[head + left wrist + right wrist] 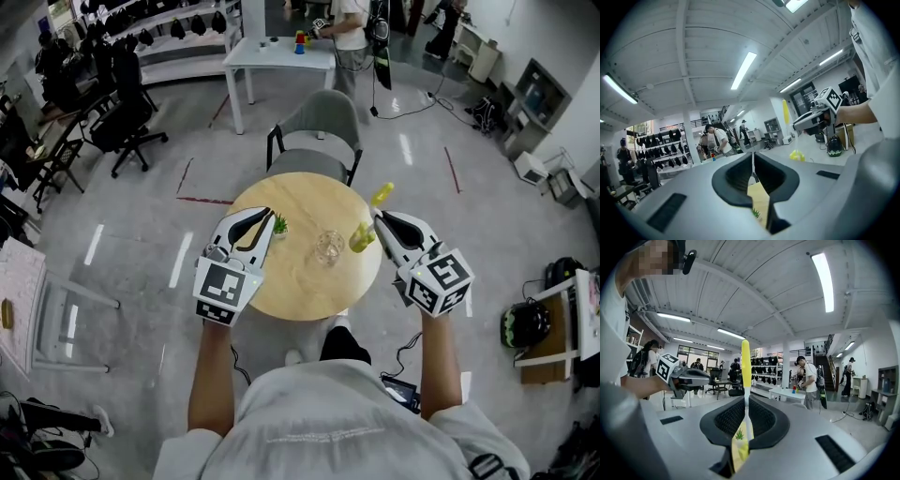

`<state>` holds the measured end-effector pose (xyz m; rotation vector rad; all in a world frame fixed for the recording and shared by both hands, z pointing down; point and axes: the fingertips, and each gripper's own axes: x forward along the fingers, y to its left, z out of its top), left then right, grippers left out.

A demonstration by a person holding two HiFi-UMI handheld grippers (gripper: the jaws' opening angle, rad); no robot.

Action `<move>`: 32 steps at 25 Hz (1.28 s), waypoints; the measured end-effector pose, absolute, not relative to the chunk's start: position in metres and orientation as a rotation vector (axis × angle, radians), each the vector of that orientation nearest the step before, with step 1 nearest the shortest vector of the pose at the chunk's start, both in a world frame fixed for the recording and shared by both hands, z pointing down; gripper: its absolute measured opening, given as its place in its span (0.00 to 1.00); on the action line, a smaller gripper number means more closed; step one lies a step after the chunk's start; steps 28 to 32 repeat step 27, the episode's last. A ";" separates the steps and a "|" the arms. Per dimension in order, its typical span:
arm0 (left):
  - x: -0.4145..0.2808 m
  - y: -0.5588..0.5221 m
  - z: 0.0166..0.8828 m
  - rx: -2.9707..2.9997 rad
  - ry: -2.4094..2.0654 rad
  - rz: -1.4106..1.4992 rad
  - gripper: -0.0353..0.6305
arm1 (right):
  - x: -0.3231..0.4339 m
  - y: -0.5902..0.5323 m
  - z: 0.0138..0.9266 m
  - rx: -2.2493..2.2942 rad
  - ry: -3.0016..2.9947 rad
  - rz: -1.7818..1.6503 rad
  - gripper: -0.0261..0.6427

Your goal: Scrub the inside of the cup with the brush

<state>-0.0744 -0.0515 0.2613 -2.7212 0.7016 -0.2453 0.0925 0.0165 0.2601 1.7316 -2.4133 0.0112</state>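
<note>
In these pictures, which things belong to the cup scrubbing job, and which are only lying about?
For the job: glass cup, on the round table; yellow brush, clamped in the right claw; left claw, shut and empty.
Lying about: small potted plant, on the table, apart from the cup; grey chair, behind the table.

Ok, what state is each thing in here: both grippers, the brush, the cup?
left gripper: shut, empty.
right gripper: shut on the brush.
brush: held roughly upright, head down, outside the cup.
cup: upright on the table, not held.
plant: upright on the table.
</note>
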 end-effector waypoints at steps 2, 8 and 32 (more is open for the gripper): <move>-0.073 -0.049 0.260 -2.720 0.684 -0.246 0.10 | 0.091 0.017 0.262 1.720 -2.405 0.006 0.12; -0.067 -0.045 0.266 -2.733 0.661 -0.251 0.10 | 0.089 0.017 0.269 1.697 -2.400 0.013 0.12; -0.064 -0.058 0.285 -2.762 0.719 -0.293 0.10 | 0.100 0.007 0.291 1.647 -2.418 0.087 0.12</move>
